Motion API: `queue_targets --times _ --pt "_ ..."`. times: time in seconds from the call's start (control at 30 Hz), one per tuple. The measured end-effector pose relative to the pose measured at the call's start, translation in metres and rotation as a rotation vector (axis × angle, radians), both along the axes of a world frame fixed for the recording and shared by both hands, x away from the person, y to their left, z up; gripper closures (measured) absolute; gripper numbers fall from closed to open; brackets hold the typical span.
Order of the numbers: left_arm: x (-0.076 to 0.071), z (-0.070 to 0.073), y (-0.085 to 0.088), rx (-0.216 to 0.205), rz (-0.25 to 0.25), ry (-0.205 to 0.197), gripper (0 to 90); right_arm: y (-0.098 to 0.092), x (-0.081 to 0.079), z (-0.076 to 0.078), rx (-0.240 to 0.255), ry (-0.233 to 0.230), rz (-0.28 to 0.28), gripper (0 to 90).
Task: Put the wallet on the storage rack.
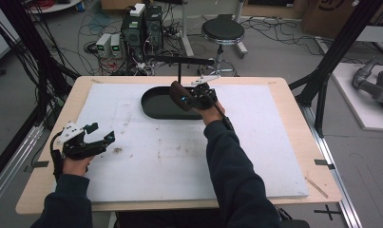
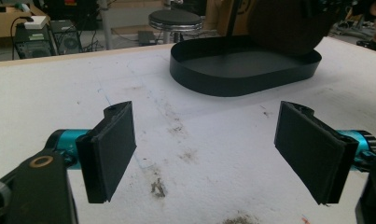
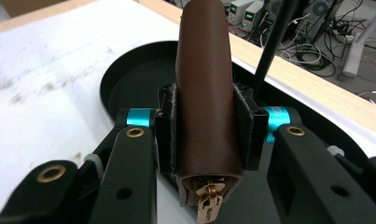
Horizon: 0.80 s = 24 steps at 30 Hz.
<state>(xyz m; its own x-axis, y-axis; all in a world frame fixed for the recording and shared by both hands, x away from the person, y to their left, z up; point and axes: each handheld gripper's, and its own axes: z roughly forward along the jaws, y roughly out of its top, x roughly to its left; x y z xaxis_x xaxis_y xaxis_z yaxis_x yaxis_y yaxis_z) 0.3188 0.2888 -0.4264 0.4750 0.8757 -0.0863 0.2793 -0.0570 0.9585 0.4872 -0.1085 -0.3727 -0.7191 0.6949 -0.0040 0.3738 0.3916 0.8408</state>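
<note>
From the high view, a wooden table (image 1: 293,142) carries a stained white foam mat (image 1: 179,161), with a black oval shallow tray (image 1: 156,102) at its far middle. The right gripper (image 1: 179,97) reaches over the tray's right part and clamps a brown leather zip pouch (image 1: 176,93). The left gripper (image 1: 100,133) hovers near the mat's left edge, jaws spread wide with nothing between them. Beyond the table stand a round black stool (image 1: 222,29) and electronic boxes among cables; no writing on them can be read.

In the left gripper view, the two black padded jaws stand far apart over the mat (image 2: 185,154), well short of the tray (image 2: 232,79); the dark pouch (image 2: 283,28) hangs above the tray's far right.

In the right gripper view, the jaws press both sides of the pouch (image 3: 204,88), which points lengthwise away over the tray (image 3: 129,74). A brass zip pull (image 3: 208,203) dangles at its near end; any engraving is too small to read.
</note>
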Motion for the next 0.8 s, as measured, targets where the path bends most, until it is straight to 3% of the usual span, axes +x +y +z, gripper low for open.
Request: queue_targets --times 0.2,0.37,0.47,0.53,0.63,0.7,0.8 --pt "0.000 0.000 0.000 0.003 -0.005 -0.002 20.4 0.008 0.015 -0.017 0.039 0.067 -0.040 65.8" --pt "-0.001 0.000 0.000 0.003 -0.006 -0.004 20.4 0.004 0.025 -0.032 0.079 0.157 -0.093 64.6" --pt "0.000 0.000 -0.001 0.001 -0.007 -0.003 20.4 -0.002 0.028 -0.034 0.098 0.186 -0.118 59.7" --pt "0.000 0.000 -0.001 0.003 -0.007 -0.003 20.4 -0.007 0.028 -0.030 0.096 0.173 -0.141 50.3" --pt "0.000 -0.001 -0.002 0.010 -0.012 -0.001 20.4 -0.016 0.026 -0.022 0.025 0.121 -0.191 37.5" --pt "0.001 -0.001 -0.003 0.010 -0.013 0.003 20.4 -0.024 0.023 -0.015 -0.015 0.086 -0.187 37.4" --pt "0.001 -0.001 -0.004 0.011 -0.013 0.004 20.4 -0.040 0.014 -0.006 0.009 0.056 -0.173 37.2"
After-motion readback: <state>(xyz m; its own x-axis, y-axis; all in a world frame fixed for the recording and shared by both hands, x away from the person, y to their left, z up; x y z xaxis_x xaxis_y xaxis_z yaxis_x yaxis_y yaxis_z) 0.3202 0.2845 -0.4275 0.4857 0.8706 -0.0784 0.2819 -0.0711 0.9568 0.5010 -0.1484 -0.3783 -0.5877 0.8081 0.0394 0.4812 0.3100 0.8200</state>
